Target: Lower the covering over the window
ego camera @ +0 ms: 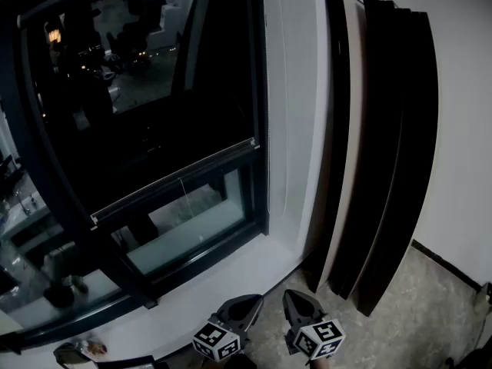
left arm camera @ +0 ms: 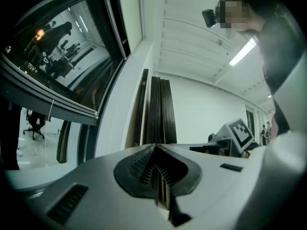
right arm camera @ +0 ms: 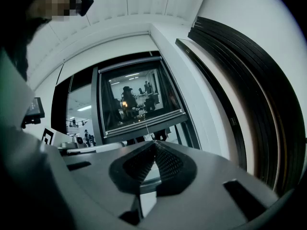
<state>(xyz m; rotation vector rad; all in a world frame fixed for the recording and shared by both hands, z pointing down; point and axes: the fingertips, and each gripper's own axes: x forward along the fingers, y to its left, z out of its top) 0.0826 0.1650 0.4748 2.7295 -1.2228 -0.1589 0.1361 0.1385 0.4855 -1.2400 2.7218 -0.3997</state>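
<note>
The window (ego camera: 146,91) has a dark roller blind drawn most of the way down. The blind's grey bottom rail (ego camera: 177,179) runs slantwise across the pane, with a thin pull cord (ego camera: 183,196) hanging from its middle and a strip of lit glass (ego camera: 192,229) below it. At the bottom of the head view, my left gripper (ego camera: 247,304) and right gripper (ego camera: 296,298) sit side by side below the sill, apart from the blind. Both are shut with nothing between the jaws. The rail (right arm camera: 144,123) lies straight ahead in the right gripper view and shows as the rail (left arm camera: 53,107) at the left of the left gripper view.
A white sill (ego camera: 231,279) runs under the window. Several long dark boards (ego camera: 384,152) lean against the white wall to the right of the frame. The floor (ego camera: 415,314) below them is speckled stone. The pane reflects an office with people.
</note>
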